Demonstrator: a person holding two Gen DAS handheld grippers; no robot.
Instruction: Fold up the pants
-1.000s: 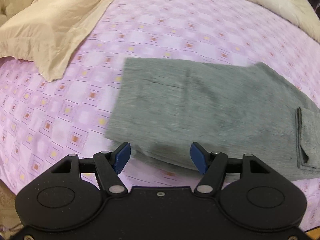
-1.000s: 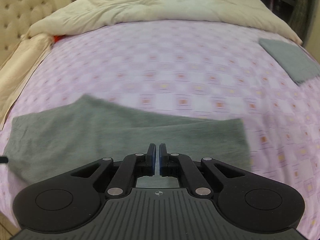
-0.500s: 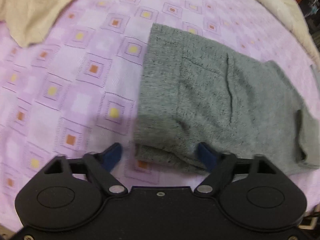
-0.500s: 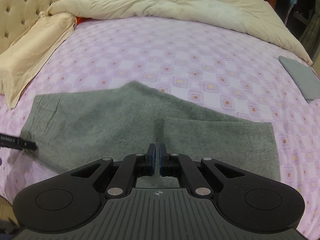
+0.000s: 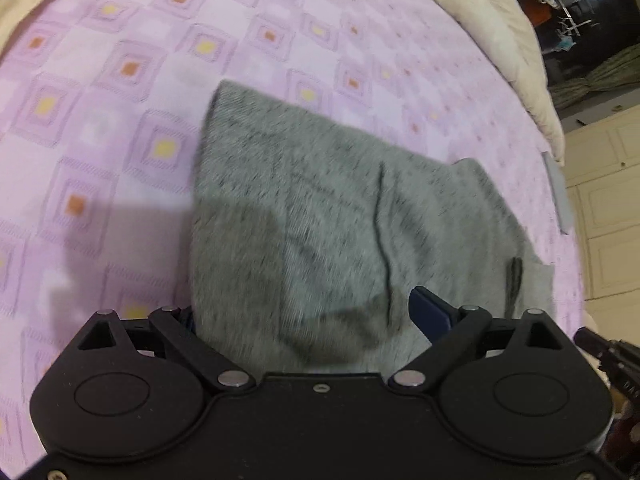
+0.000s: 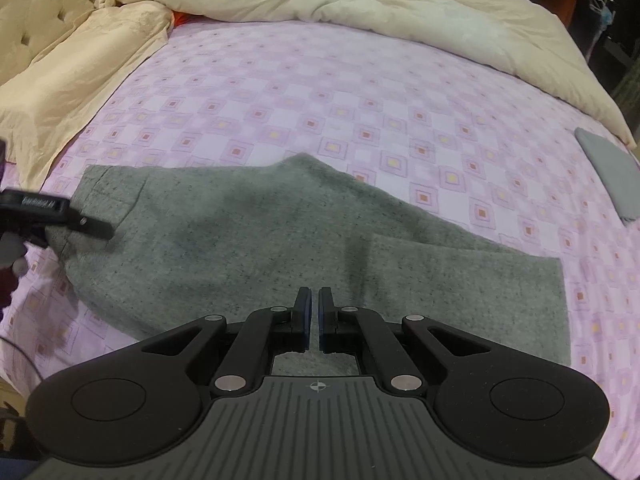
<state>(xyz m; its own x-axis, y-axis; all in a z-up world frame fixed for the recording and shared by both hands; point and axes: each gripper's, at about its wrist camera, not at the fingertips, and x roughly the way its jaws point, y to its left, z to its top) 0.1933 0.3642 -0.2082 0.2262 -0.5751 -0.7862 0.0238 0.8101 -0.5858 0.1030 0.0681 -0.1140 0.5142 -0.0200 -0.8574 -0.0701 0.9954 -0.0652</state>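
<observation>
Two tongs: one per hand, both above the bed.
Pants: heather-grey knit pants (image 6: 256, 240) lying flat on the pink checked bedsheet (image 6: 320, 92).
Left tongs (image 5: 308, 312): spread wide after just opening, straddling the pants' near edge, gripping nothing.
Right tongs (image 6: 314, 312): clenched, empty, above the pants.

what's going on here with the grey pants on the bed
A person with a gripper in each hand is folding grey pants laid flat on a pink patterned bedsheet. The left gripper, its jaws just opened wide, straddles one end of the pants without pinching it. The right gripper is shut and empty above the pants' near edge. Another folded grey garment lies at the bed's right edge.
</observation>
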